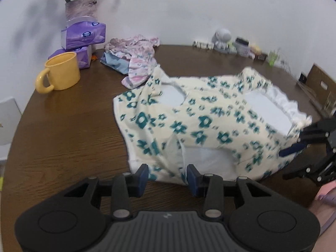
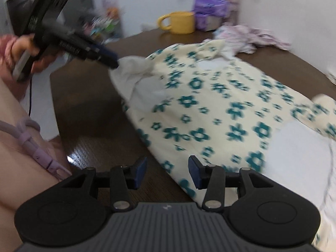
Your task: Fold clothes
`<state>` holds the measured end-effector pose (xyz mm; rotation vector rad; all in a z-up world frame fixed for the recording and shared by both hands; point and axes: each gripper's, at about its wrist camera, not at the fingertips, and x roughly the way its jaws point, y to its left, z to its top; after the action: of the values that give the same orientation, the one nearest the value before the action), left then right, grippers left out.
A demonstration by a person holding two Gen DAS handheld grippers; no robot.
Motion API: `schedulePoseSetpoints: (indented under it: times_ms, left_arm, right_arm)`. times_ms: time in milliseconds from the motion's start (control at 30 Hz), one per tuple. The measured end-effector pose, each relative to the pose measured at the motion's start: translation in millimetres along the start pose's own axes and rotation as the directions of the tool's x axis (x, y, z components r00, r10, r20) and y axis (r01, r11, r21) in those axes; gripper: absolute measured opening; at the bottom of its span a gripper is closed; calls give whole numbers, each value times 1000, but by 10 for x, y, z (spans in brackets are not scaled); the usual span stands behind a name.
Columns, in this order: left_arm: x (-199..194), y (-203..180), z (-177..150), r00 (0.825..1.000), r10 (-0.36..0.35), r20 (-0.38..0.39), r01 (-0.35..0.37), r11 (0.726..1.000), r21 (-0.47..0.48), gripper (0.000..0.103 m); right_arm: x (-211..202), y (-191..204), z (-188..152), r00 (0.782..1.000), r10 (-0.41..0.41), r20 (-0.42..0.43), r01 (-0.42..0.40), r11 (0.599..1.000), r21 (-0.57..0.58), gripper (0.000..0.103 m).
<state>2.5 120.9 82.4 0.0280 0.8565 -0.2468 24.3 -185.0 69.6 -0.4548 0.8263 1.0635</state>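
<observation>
A cream garment with teal flowers (image 1: pixel 199 121) (image 2: pixel 220 109) lies spread across the brown table (image 1: pixel 73 126), its white lining showing at several spots. My left gripper (image 1: pixel 168 177) is shut on a bunched part of its near edge, which fills the gap between the blue pads. The right wrist view shows that same left gripper (image 2: pixel 114 62) with a pale corner of cloth pulled up to its tip. My right gripper (image 2: pixel 168 169) stands open over the garment's edge. Cloth reaches the right pad, and bare table shows beside the left pad. In the left wrist view, the right gripper (image 1: pixel 294 143) sits at the garment's right edge.
A yellow mug (image 1: pixel 61 71) (image 2: pixel 180 22), purple tissue packs (image 1: pixel 83 34) and a flower vase (image 1: pixel 79 8) stand at the back left. A pile of pink clothes (image 1: pixel 134 56) lies behind the garment. Small trinkets (image 1: pixel 231 44) line the wall, and a cardboard box (image 1: pixel 321 84) is at the right.
</observation>
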Motion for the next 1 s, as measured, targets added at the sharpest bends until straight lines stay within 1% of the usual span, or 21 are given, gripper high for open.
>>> schedulePoseSetpoints:
  times_ms: [100, 167, 233, 300, 367, 400, 433, 467, 500, 533, 567, 600, 633, 700, 733, 800, 900, 1000]
  left_arm:
    - [147, 75, 29, 997, 36, -64, -34, 999, 37, 41]
    - [227, 139, 80, 996, 32, -78, -29, 999, 37, 43]
    - [307, 247, 143, 996, 6, -86, -5, 1000, 17, 46]
    - [386, 382, 184, 994, -44, -96, 42, 999, -32, 46]
    - [459, 494, 206, 991, -75, -114, 65, 994, -84, 46]
    - [494, 546, 209, 989, -84, -122, 71, 992, -108, 46]
    - [518, 592, 209, 988, -94, -126, 77, 988, -132, 46]
    - [541, 637, 208, 986, -104, -128, 84, 984, -156, 44]
    - [547, 668, 209, 986, -123, -116, 102, 980, -172, 43]
    - [562, 687, 215, 983, -145, -112, 123, 975, -185, 41]
    - [582, 689, 216, 981, -161, -111, 138, 972, -192, 35]
    - [599, 667, 224, 981, -150, -119, 127, 975, -180, 16]
    - [615, 645, 232, 982, -138, -128, 116, 979, -168, 9]
    - [598, 591, 230, 987, -100, -128, 81, 985, -150, 8]
    - [579, 537, 217, 989, -69, -127, 53, 991, -124, 8]
    - [539, 471, 169, 991, -32, -127, 19, 995, -100, 7]
    - [452, 428, 89, 992, -1, -127, -11, 996, -92, 7]
    - [374, 412, 22, 991, 11, -132, -25, 995, -102, 7]
  right_arm:
    - [147, 77, 94, 999, -7, -48, 5, 999, -39, 44]
    - [203, 116, 128, 998, -6, -66, 3, 998, -55, 44]
    - [237, 144, 156, 997, -10, -74, 5, 998, -65, 43]
    - [259, 157, 169, 997, -11, -80, 6, 998, -65, 42]
    - [262, 161, 167, 996, -17, -84, 12, 998, -60, 41]
    - [260, 160, 164, 996, -22, -85, 18, 998, -58, 38]
    - [257, 157, 161, 996, -28, -86, 23, 998, -55, 34]
    - [255, 152, 162, 996, -33, -86, 29, 998, -47, 31]
    - [251, 142, 165, 996, -37, -86, 34, 999, -41, 23]
    - [250, 135, 170, 995, -41, -87, 38, 999, -39, 18]
    - [250, 133, 175, 995, -45, -87, 41, 998, -39, 16]
    - [254, 132, 181, 995, -48, -88, 44, 998, -41, 13]
    - [256, 130, 187, 995, -51, -87, 48, 998, -38, 11]
    - [259, 122, 197, 994, -60, -86, 58, 998, -24, 9]
    - [261, 130, 197, 994, -64, -87, 62, 998, -24, 7]
    - [257, 159, 190, 994, -66, -89, 63, 998, -30, 4]
    - [243, 211, 168, 995, -43, -94, 38, 998, -47, 4]
    - [225, 244, 143, 995, -22, -95, 17, 998, -55, 3]
